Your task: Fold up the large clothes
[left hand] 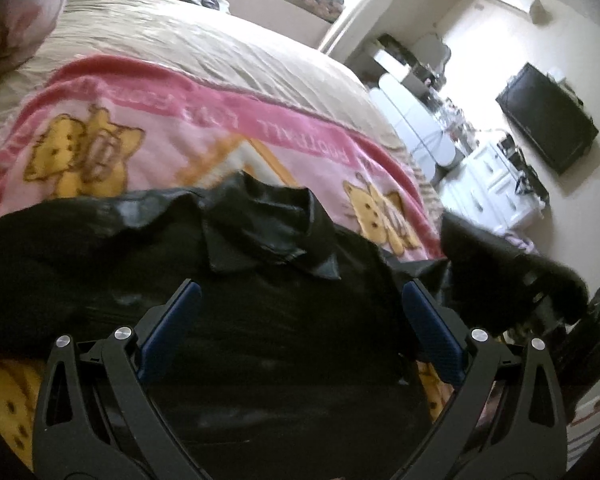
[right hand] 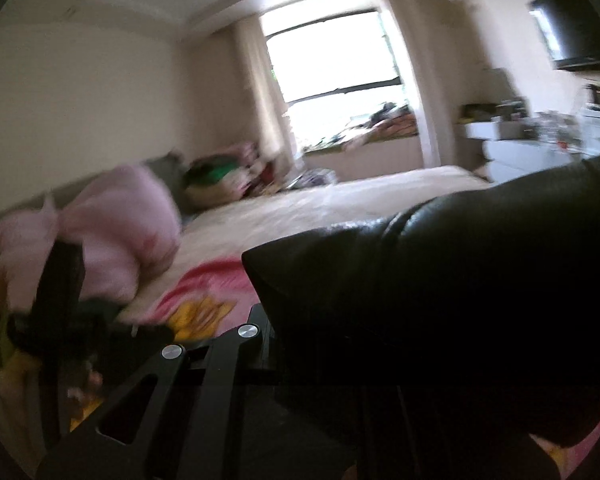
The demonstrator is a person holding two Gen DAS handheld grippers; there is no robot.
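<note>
I'm looking down along the left gripper [left hand: 300, 312], and it's tilting toward the bed with its blue pads [left hand: 172, 320] spread wide, nothing pinched between them. Under it the black jacket [left hand: 240, 264] is lying on the pink cartoon blanket [left hand: 148, 120], its glossy collar [left hand: 268, 224] sitting rumpled just beyond the fingertips. The jacket is covering the near part of the blanket, while the far half of the bed, under a beige cover [left hand: 204, 44], is lying bare, so I'm seeing plenty of flat room ahead. A pink pillow [left hand: 24, 24] is sitting at the upper left corner. The bed's right edge is dropping off toward white drawers [left hand: 496, 184] and a dark television [left hand: 548, 116] on the wall.

Through the right camera, the right gripper [right hand: 284, 344] is pointing almost level across the bed toward the bright window [right hand: 332, 72]. Its jaws are clenched, and a thick fold of the black jacket [right hand: 460, 272] is bunching straight out of them, filling the right side of the view and hiding the fingertips. The picture is smearing, so I'm unable to make out the cloth's edge closely. At lower left a blurred black shape [right hand: 60, 300] is showing, probably the other gripper.
</note>
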